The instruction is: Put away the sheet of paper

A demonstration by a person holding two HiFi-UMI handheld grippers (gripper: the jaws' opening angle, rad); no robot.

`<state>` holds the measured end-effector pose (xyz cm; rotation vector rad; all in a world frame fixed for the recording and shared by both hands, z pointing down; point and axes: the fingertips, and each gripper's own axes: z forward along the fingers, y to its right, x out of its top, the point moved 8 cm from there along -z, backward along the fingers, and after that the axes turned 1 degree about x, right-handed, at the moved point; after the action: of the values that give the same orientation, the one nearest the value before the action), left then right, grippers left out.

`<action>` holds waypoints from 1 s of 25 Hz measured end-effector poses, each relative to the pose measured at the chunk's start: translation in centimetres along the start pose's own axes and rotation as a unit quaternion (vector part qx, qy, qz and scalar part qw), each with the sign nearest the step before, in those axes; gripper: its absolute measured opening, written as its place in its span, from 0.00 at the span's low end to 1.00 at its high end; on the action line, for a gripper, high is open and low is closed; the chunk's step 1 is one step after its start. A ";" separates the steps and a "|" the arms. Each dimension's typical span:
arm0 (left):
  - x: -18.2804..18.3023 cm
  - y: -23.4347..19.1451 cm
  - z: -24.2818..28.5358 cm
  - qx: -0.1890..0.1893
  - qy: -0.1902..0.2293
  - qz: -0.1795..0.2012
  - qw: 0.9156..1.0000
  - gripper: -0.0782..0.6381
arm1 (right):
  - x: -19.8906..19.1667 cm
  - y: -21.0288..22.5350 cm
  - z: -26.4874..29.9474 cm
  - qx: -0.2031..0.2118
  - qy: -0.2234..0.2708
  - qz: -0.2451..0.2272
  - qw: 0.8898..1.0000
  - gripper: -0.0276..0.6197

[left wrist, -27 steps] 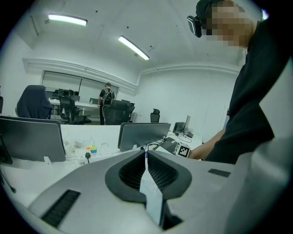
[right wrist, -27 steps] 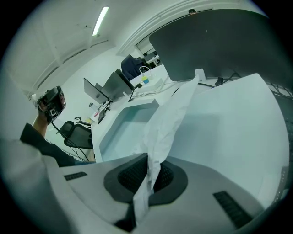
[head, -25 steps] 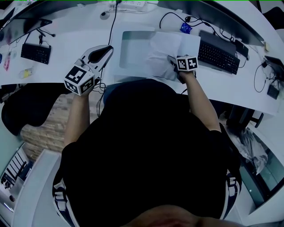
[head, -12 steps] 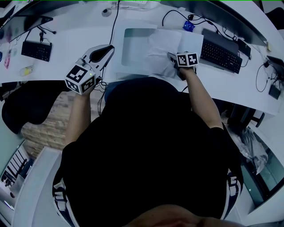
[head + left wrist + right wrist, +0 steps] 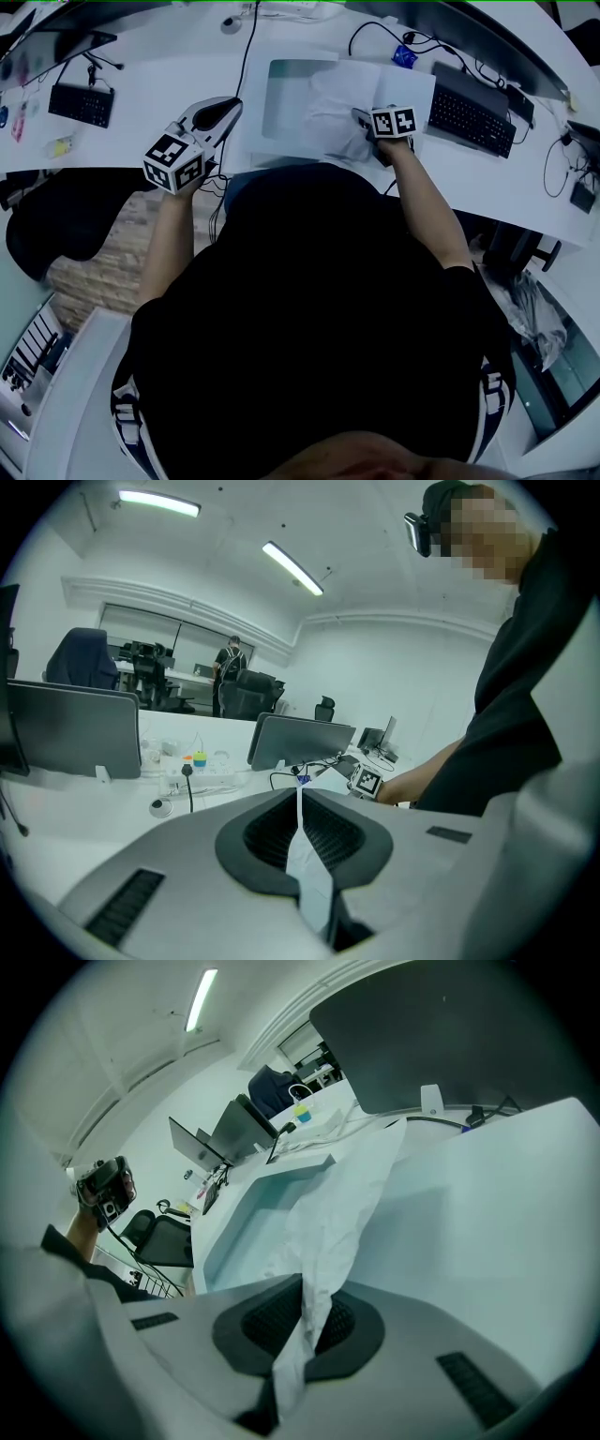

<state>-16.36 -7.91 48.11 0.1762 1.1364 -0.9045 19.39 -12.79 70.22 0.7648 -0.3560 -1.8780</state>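
White curved surface point(image 5: 141, 84); keyboards at 10 o'clock point(image 5: 80, 101) and 2 o'clock point(image 5: 473, 122). Ceiling strip lights point(image 5: 292, 567) (both lit). Dark office chair point(image 5: 56, 225) at 9 o'clock.

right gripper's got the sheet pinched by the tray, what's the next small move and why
Probably lower the right gripper toward the tray before opening. Its jaws are shut on the sheet of paper, which sits crumpled and only partly over the tray, not lying flat inside.

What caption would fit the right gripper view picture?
Right tongs pinch a crumpled sheet of paper over a white tray.
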 end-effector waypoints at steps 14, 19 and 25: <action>-0.5 -1.0 -0.7 0.003 -0.002 -0.007 1.000 0.16 | 0.5 -0.9 2.3 0.022 0.000 0.037 0.999 0.06; -0.2 -1.4 -1.0 0.002 -0.002 -0.004 1.000 0.16 | 1.1 -1.5 3.1 0.030 0.004 0.043 0.999 0.06; -0.1 -1.7 -1.1 -0.002 -0.003 -0.003 1.000 0.16 | 1.3 -2.2 4.1 0.037 0.001 0.045 0.998 0.06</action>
<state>-18.34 -8.39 48.28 0.1655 1.1338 -0.9078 14.80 -13.40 71.60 0.7871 -0.4546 -1.7872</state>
